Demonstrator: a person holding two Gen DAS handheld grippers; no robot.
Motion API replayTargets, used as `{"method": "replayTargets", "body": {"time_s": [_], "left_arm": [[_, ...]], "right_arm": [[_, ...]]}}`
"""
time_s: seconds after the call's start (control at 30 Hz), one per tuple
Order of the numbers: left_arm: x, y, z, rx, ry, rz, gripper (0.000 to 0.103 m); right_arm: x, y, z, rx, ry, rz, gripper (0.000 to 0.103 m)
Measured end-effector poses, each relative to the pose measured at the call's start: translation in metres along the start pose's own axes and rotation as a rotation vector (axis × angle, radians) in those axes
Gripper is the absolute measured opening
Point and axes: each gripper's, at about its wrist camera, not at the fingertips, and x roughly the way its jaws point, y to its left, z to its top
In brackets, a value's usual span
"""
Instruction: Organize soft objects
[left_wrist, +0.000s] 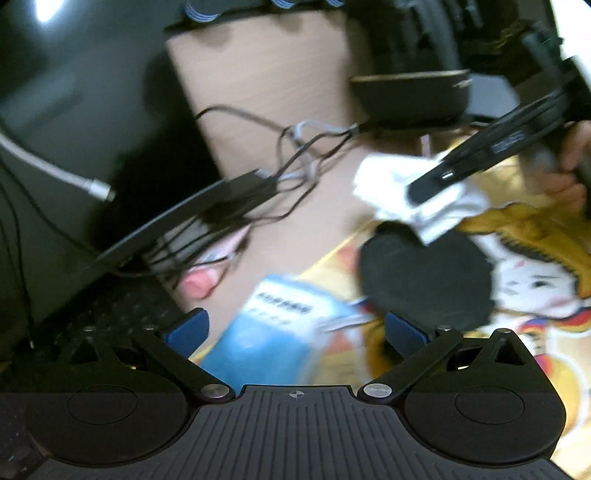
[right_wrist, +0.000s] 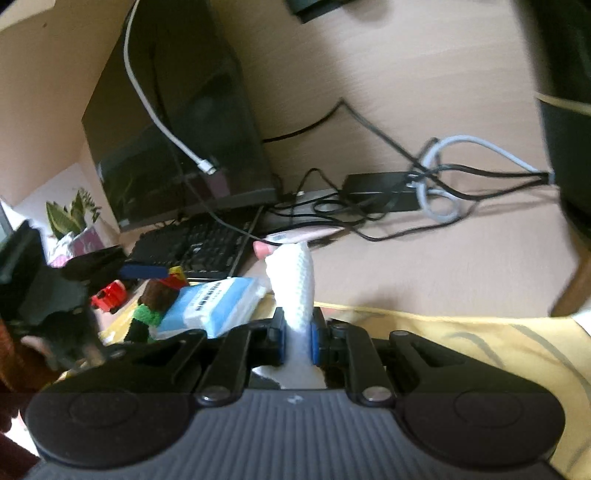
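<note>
Between the blue pads of your right gripper a white waffle-textured cloth is clamped and stands up above the fingers. Your left gripper is spread wide with nothing inside, over a blue tissue pack on the yellow printed mat. Tangled cables lie behind, the bare desk is between.

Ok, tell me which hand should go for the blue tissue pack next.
Left. The left tongs stand open and empty with the blue tissue pack directly ahead between the fingers. The right tongs are shut on the white cloth, so they are probably busy.
</note>
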Motion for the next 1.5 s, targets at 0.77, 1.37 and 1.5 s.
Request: {"method": "replayTargets", "body": {"time_s": [0.77,1.37,1.5], "left_arm": [[0.002,-0.004,-0.023,-0.174,0.173,-0.224,0.103],[-0.06,0.039,-0.02,-0.257,-0.024,-0.108,0.103],[-0.054,0.064,-0.034,-0.355,0.0,0.015,0.103]], "right_arm": [[0.094,0.094,0.012,-0.184,0.177,0.1,0.014],[0.079,0.061,0.022,-0.17,0.146,-0.081,0.016],[0.087,0.077,0.027,-0.201,0.139,-0.058,0.016]]}}
